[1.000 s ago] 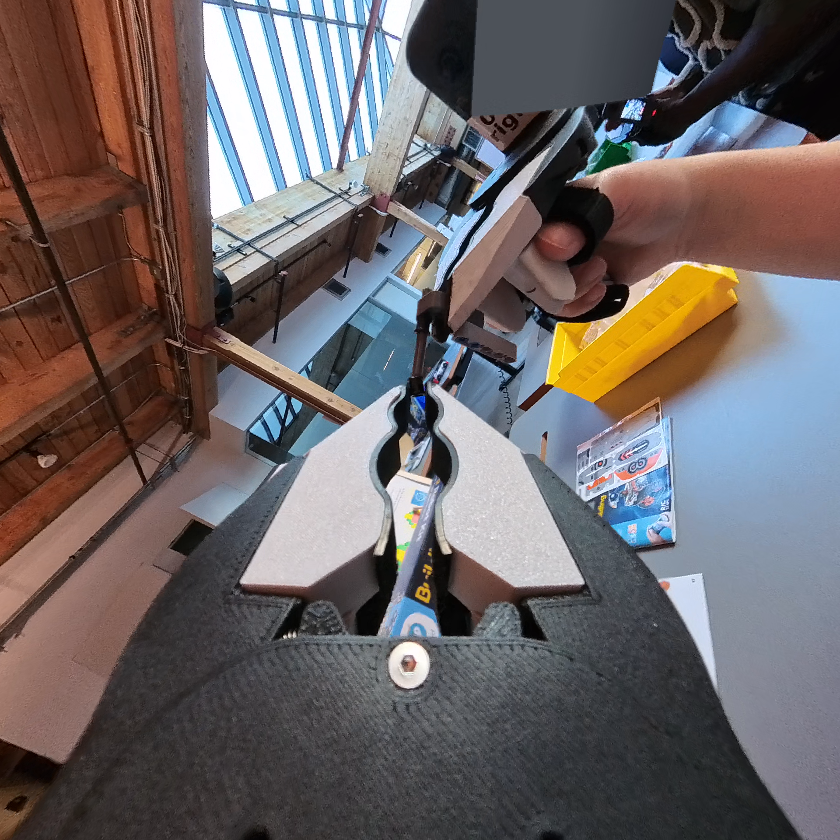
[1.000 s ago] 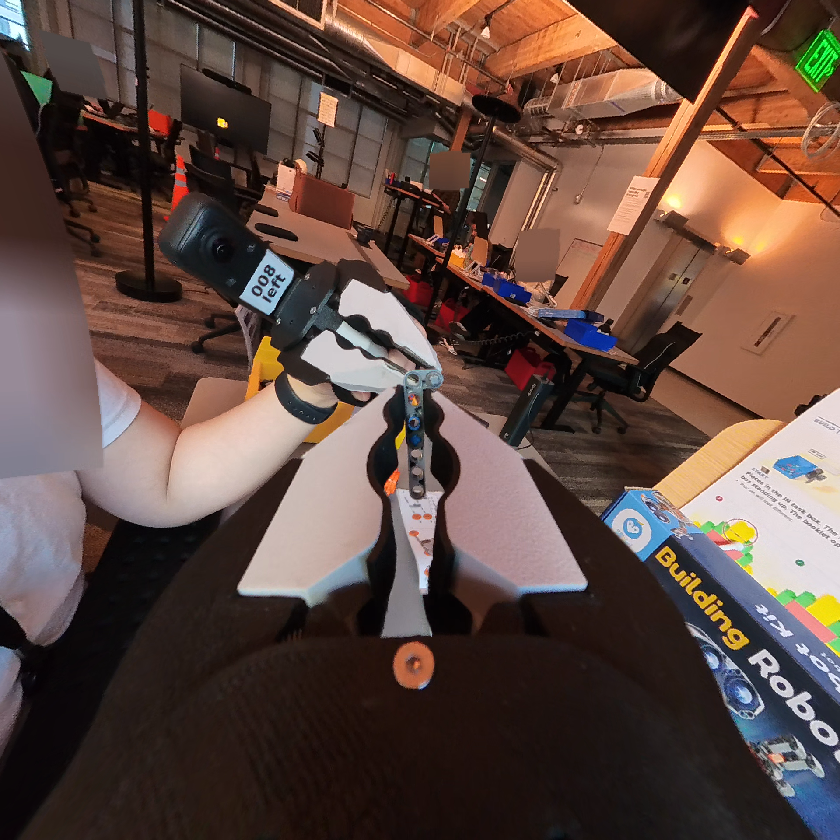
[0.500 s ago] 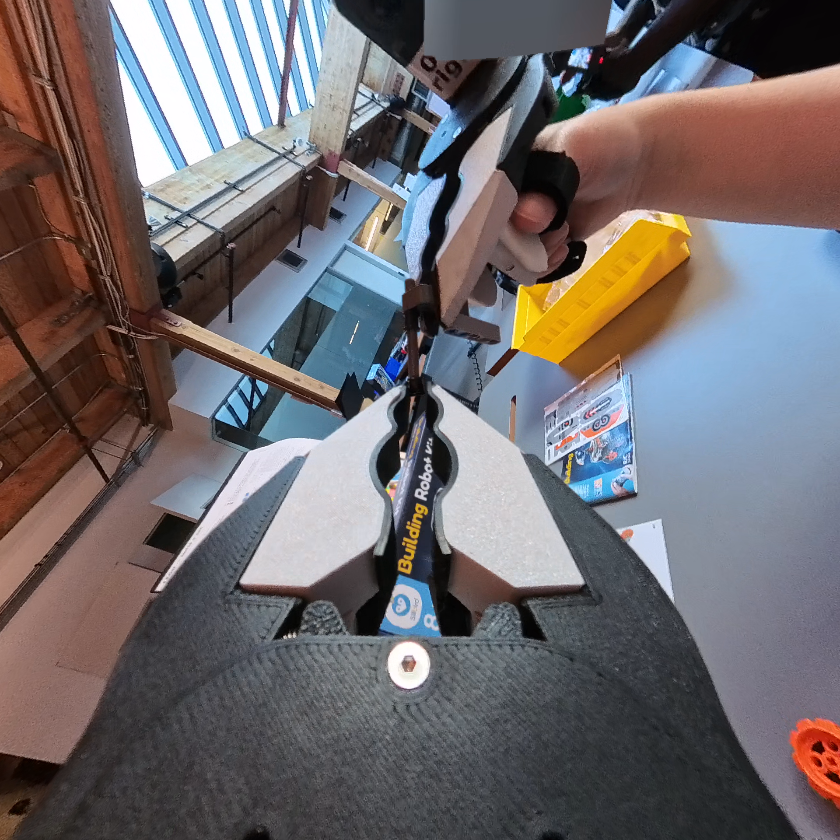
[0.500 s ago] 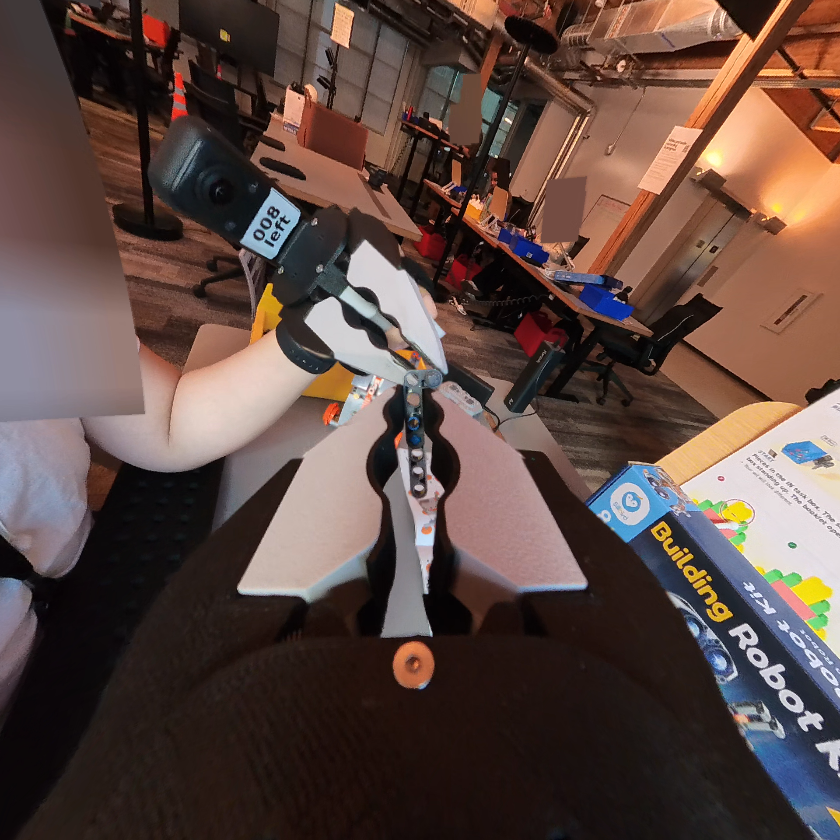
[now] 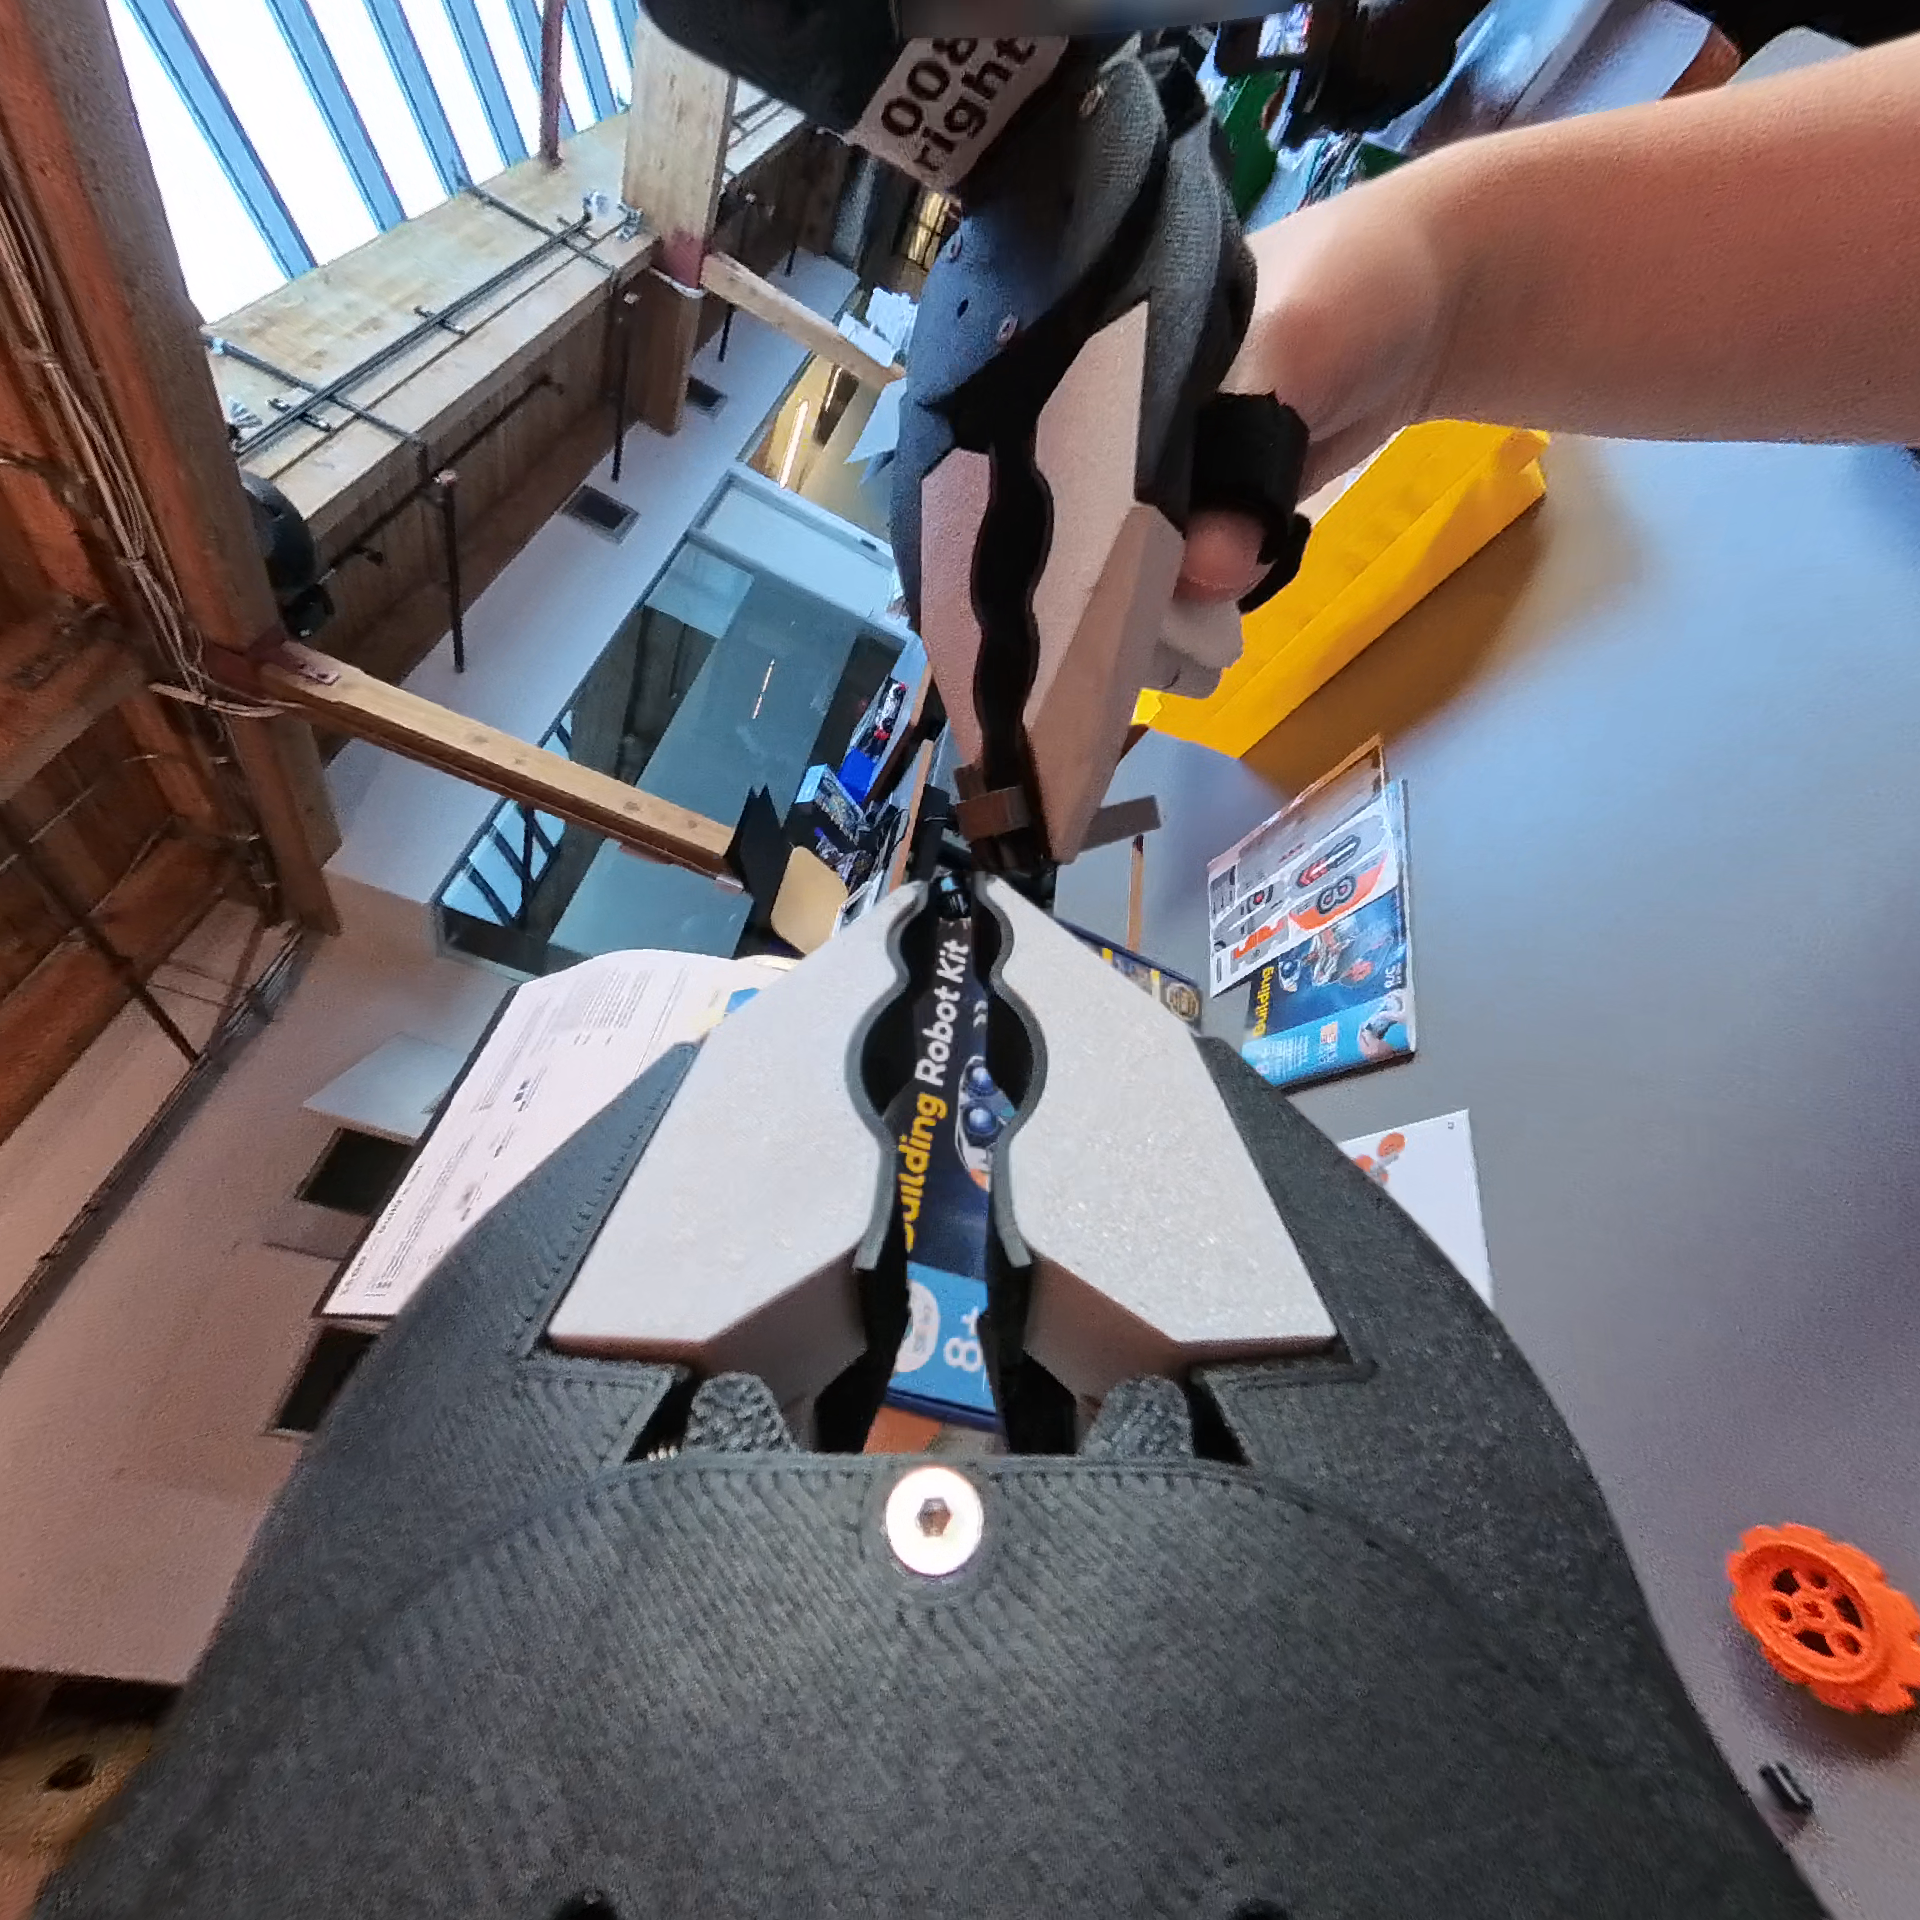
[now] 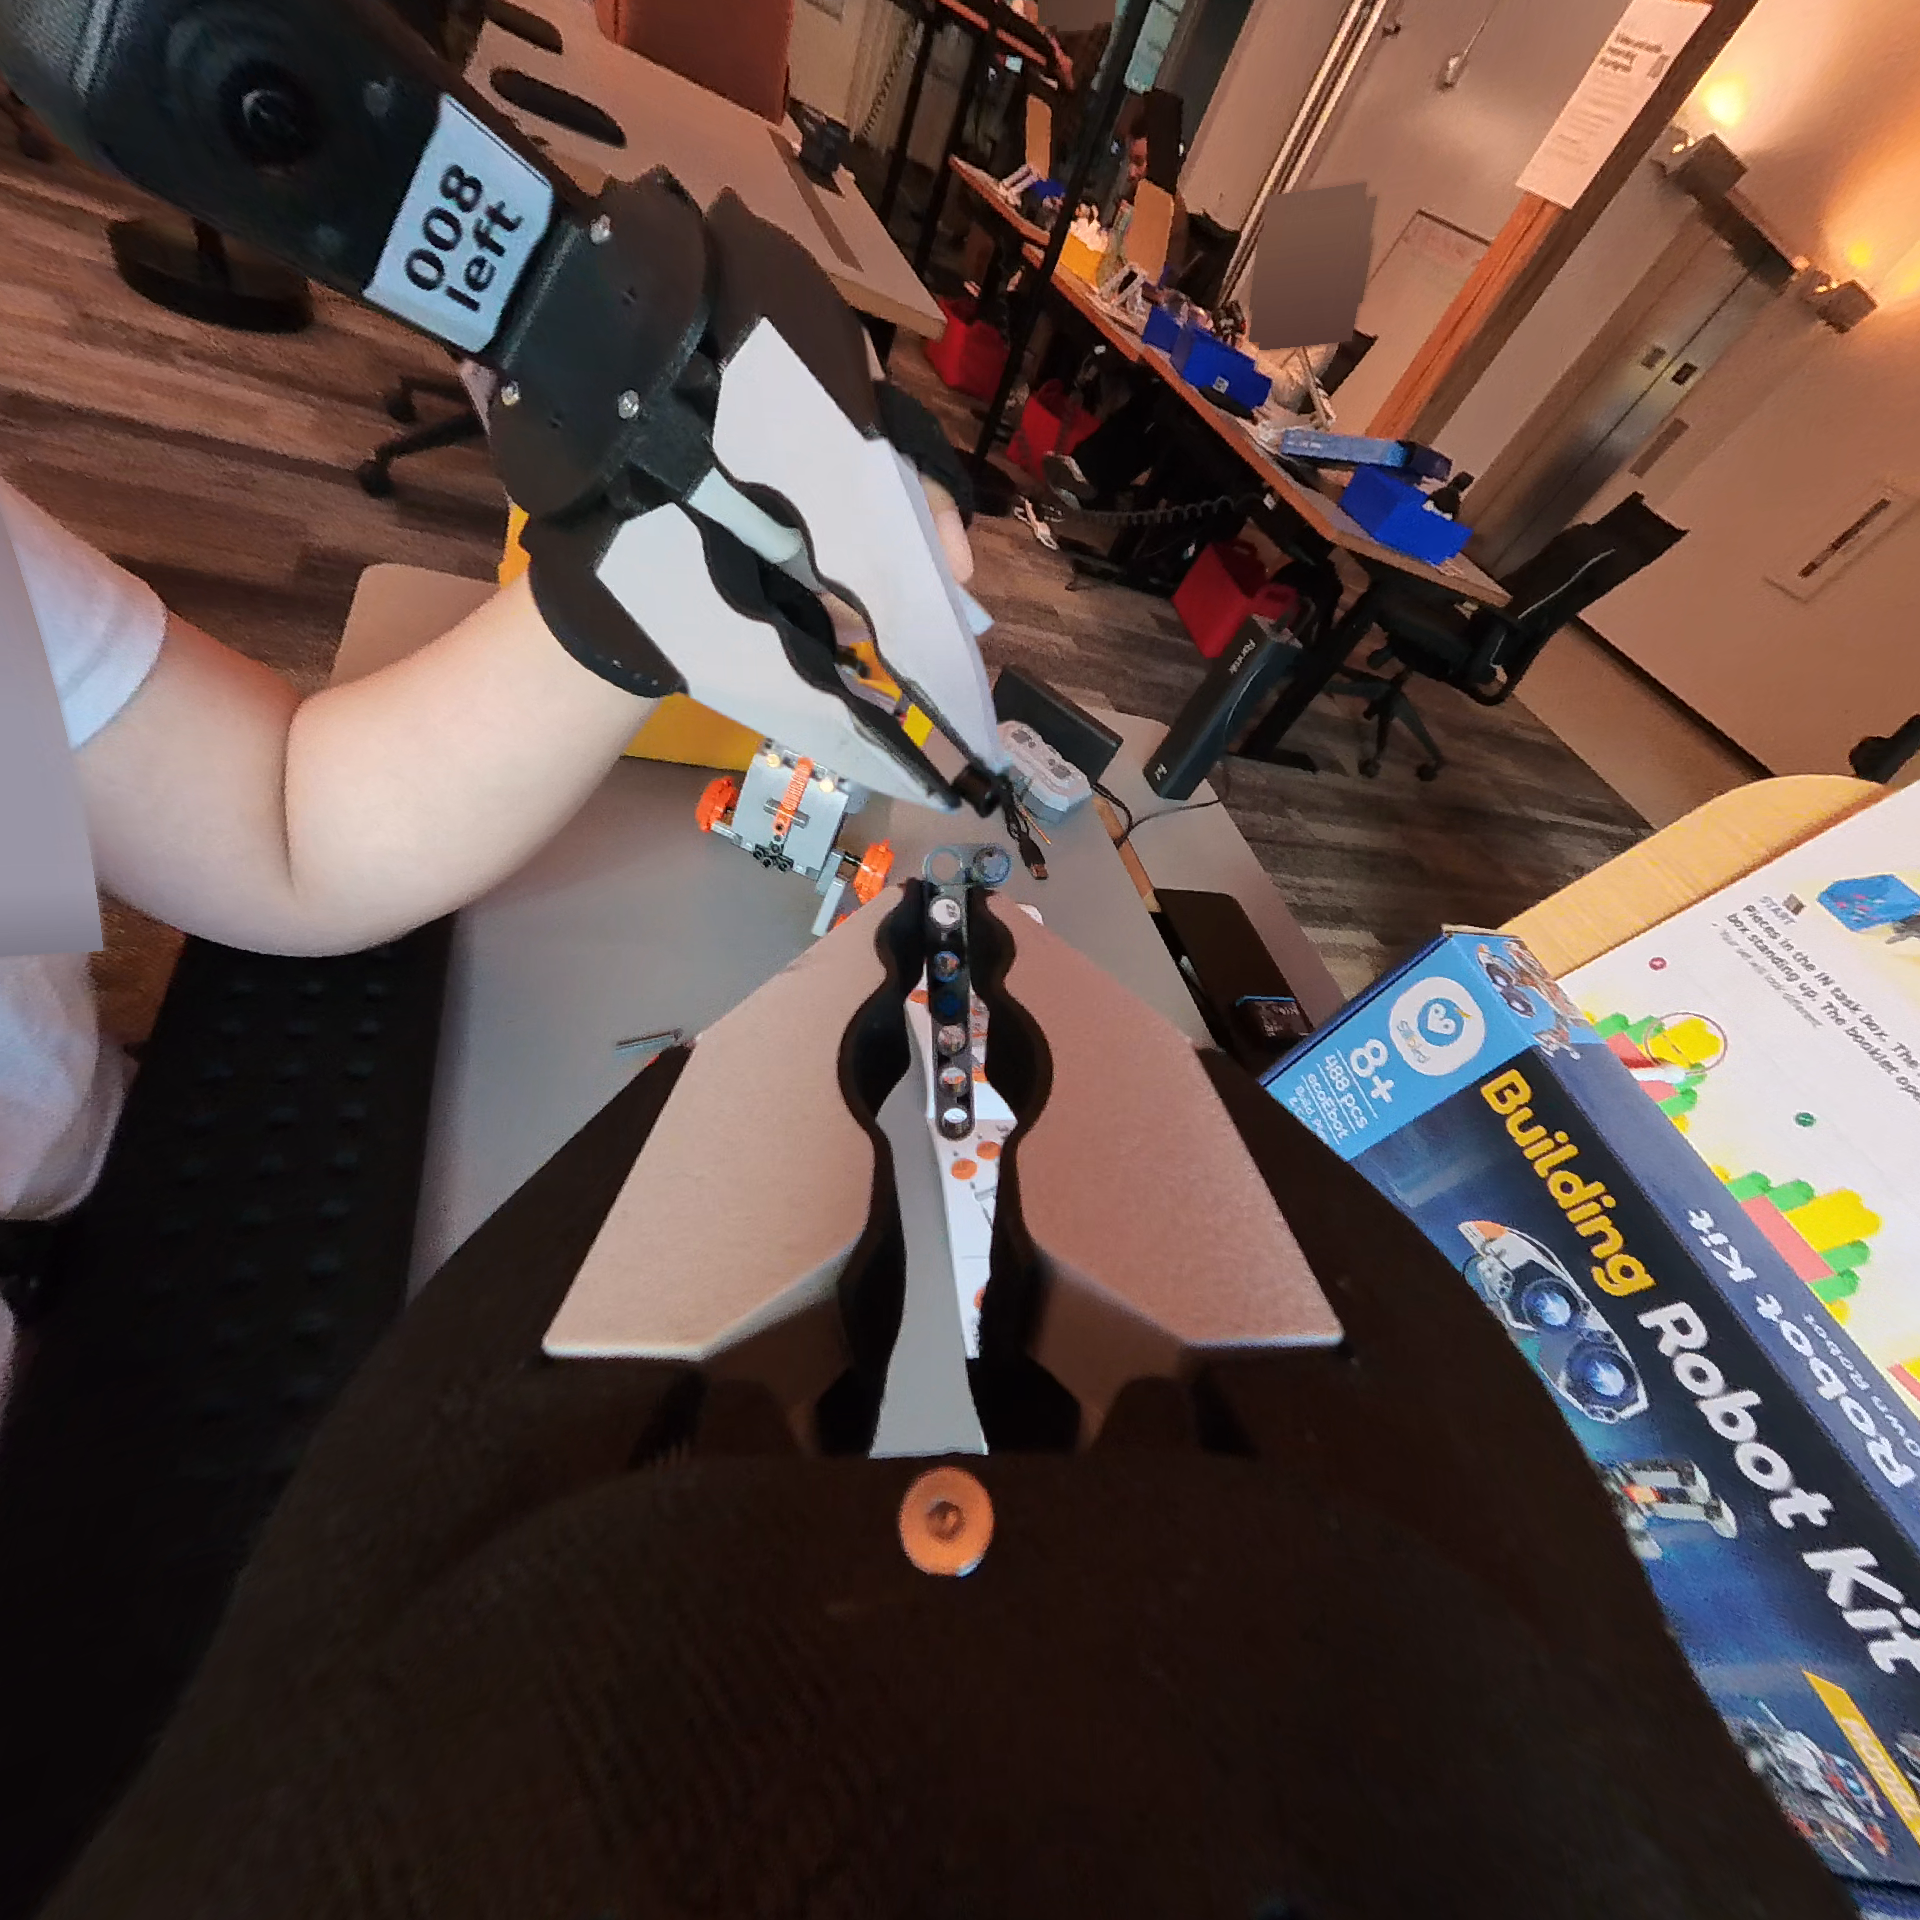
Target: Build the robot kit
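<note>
My right gripper (image 6: pixel 951 914) is shut on a dark grey beam with a row of holes (image 6: pixel 948 997); the beam's angled end sticks out past the fingertips. My left gripper (image 6: pixel 971 795) hangs just above and behind that end, with a small gap between them. It is shut on a small black pin (image 6: pixel 985 798) at its tip. In the left wrist view my left gripper (image 5: pixel 977 894) points at the right gripper (image 5: pixel 1003 831), which comes down from above with the beam (image 5: pixel 992 812) crosswise in its tip. Both are held over the grey table (image 5: pixel 1662 831).
A blue kit box (image 6: pixel 1621 1299) lies close on the right on a printed sheet (image 6: pixel 1766 987). A partly built grey and orange model (image 6: pixel 800 821) and a black cable plug (image 6: pixel 1029 847) sit behind. A yellow bin (image 5: pixel 1382 582), a booklet (image 5: pixel 1320 956) and an orange gear (image 5: pixel 1818 1631) lie on the table. My two grippers' fingertips are within a few centimetres of each other. The orange gear (image 5: pixel 1818 1631) is about 30 cm from both grippers' fingertips.
Both grippers have tilted down toward the table. The left gripper's tip, which touched the beam's end a second ago, now stands a little off it.
</note>
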Available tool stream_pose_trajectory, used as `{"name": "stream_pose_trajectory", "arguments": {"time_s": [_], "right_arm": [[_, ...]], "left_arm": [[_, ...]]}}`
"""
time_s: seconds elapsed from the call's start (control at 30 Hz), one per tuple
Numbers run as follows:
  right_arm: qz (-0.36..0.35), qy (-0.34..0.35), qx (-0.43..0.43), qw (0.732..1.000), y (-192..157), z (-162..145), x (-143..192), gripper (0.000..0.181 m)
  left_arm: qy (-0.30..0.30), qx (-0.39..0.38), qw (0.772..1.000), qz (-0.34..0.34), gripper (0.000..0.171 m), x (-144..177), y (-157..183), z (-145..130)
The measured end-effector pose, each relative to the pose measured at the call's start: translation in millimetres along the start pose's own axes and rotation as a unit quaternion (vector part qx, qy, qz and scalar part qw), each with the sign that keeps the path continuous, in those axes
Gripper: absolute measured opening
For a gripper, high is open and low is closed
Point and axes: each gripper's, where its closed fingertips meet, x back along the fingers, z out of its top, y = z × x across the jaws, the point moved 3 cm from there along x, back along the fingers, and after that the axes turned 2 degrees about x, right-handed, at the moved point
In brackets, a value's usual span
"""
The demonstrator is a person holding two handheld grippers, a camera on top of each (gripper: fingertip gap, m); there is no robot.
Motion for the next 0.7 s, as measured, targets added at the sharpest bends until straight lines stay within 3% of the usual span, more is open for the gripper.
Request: {"name": "stream_pose_trajectory", "arguments": {"time_s": [0.13, 0.3, 0.47, 0.7], "right_arm": [[0.001, 0.083, -0.034, 0.996, 8, 15, 13, 0.006], [0.063, 0.188, -0.089, 0.976, 2, 37, 25, 0.006], [0.109, 0.231, -0.116, 0.960, -5, 48, 26, 0.005], [0.172, 0.287, -0.158, 0.929, -12, 61, 33, 0.005]], "left_arm": [[0.037, 0.032, 0.999, -0.002, 0.004, 7, -5, 4], [0.100, 0.048, 0.994, 0.014, 0.003, 13, -12, 17], [0.163, 0.049, 0.985, 0.031, 0.003, 20, -15, 32], [0.202, 0.047, 0.977, 0.052, 0.003, 25, -19, 42]]}}
